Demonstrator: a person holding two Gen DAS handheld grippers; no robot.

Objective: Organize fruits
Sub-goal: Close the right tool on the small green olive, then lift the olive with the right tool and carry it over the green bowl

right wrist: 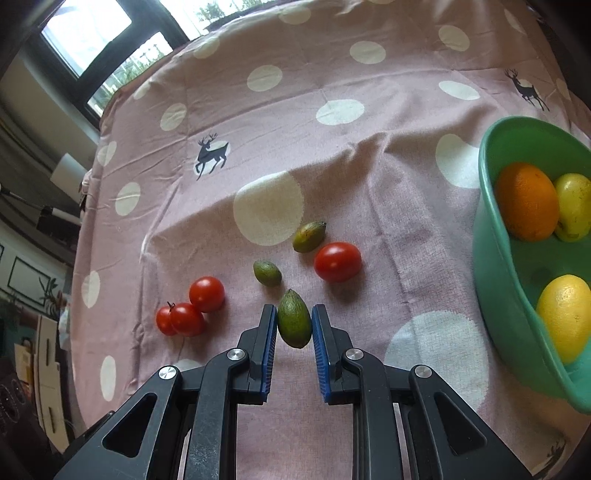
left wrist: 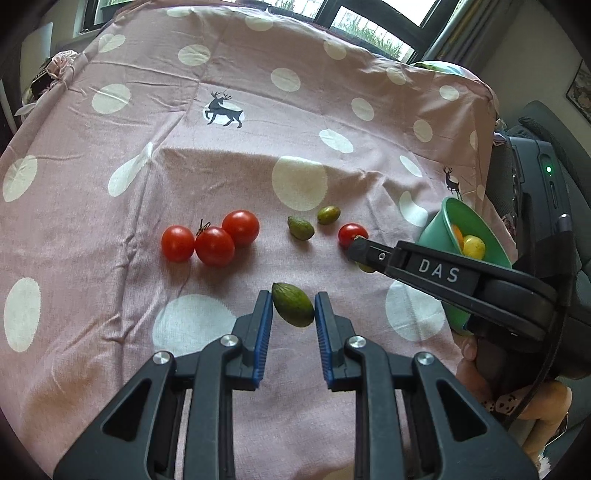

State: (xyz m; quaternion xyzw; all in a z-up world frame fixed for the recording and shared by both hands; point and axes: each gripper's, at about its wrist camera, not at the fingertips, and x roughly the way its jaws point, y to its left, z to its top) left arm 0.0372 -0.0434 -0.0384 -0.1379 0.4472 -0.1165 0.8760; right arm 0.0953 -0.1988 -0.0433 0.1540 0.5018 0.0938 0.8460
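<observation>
Both grippers clamp small green fruits at lower centre: the left gripper [left wrist: 293, 308] grips one green fruit [left wrist: 293, 304], the right gripper [right wrist: 294, 325] another [right wrist: 293, 324] (apparently bound for sorting); the green bowl [right wrist: 491, 236] waits at right.

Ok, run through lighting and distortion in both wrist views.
Left wrist view: soft daylight, faint shadows under the tomatoes, blown-out windows at top, fisheye bowing the tablecloth edges, dark vignette corners. Right wrist view: same even light, window overexposed, green bowl stretched at the right edge.
</observation>
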